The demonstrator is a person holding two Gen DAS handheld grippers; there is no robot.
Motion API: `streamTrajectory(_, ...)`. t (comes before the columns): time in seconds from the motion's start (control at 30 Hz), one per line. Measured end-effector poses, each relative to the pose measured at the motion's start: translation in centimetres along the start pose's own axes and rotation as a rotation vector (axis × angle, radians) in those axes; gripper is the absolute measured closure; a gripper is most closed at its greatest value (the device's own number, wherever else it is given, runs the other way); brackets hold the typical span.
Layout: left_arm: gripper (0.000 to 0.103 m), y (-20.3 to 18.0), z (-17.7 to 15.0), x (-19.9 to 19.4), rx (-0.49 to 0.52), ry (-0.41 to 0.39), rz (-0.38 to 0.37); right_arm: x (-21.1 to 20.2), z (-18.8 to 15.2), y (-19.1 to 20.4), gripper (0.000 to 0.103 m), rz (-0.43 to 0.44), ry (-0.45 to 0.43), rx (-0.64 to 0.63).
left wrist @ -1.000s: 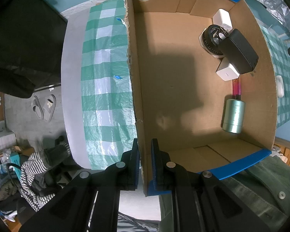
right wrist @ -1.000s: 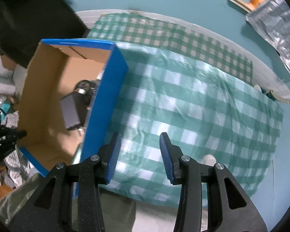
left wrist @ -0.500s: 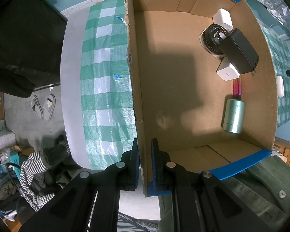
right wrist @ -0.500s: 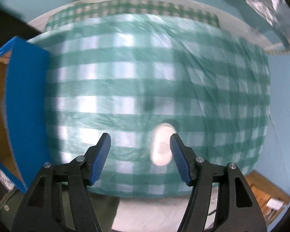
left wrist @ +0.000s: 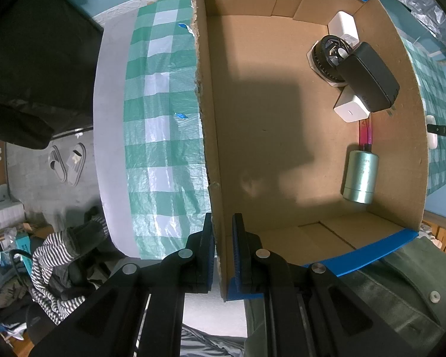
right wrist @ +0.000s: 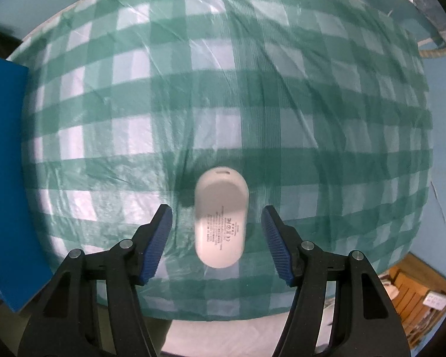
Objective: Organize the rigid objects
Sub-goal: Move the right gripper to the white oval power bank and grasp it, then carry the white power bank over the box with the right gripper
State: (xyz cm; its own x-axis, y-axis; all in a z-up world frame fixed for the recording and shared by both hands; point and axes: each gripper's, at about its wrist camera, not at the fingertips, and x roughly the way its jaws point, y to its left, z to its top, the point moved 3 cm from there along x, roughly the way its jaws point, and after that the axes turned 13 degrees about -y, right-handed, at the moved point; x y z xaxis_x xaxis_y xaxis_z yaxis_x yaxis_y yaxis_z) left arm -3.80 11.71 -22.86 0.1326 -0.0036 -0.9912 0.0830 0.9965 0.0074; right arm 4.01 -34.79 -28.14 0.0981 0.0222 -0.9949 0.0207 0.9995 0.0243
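2 grippers are working over a table covered by a green checked cloth point(right wrist: 252, 95). At the bottom centre of the left wrist view, the left gripper point(left wrist: 223, 244) is pinching the left wall of the cardboard box point(left wrist: 205, 119), with 1 pad on each side of it. Inside the box, along its right side, 2 white chargers point(left wrist: 350, 110) are lying around a black ring-shaped part point(left wrist: 327, 56), a black adapter point(left wrist: 368, 80) is resting across them, and a pale green cylinder point(left wrist: 360, 177) (pink wires at its upper end) is lying lower down.

In the lower middle of the right wrist view, the right gripper point(right wrist: 217, 238) is standing spread, its pads flanking a white oval case point(right wrist: 221, 220) without touching it. The case is lying on the cloth, printed side up. The box's blue outer wall point(right wrist: 3, 163) is showing at the left edge.
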Motion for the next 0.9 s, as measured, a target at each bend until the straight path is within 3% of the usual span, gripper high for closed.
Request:
streamTrajectory(0.1, 0.092, 0.0, -0.1, -0.1, 0.001, 0.002, 0.001, 0.7, -0.4, -0.6, 0.060, 0.007, 0.012, 0.023)
streamTrajectory(0.43, 0.092, 0.0, -0.2, -0.1, 0.008, 0.002, -0.003, 0.9, -0.4, -1.7, 0.066, 0.006, 0.000, 0.030)
streamTrajectory(0.6, 0.092, 0.0, -0.1, -0.2, 0.009, -0.003, -0.002, 0.4, -1.0, 0.8, 0.066, 0.016, -0.001, 0.020)
streamTrajectory(0.9, 0.092, 0.0, -0.1, -0.3, 0.012, -0.011, -0.004, -4.2, 0.4, 3.5, 0.066, 0.049, -0.046, -0.042)
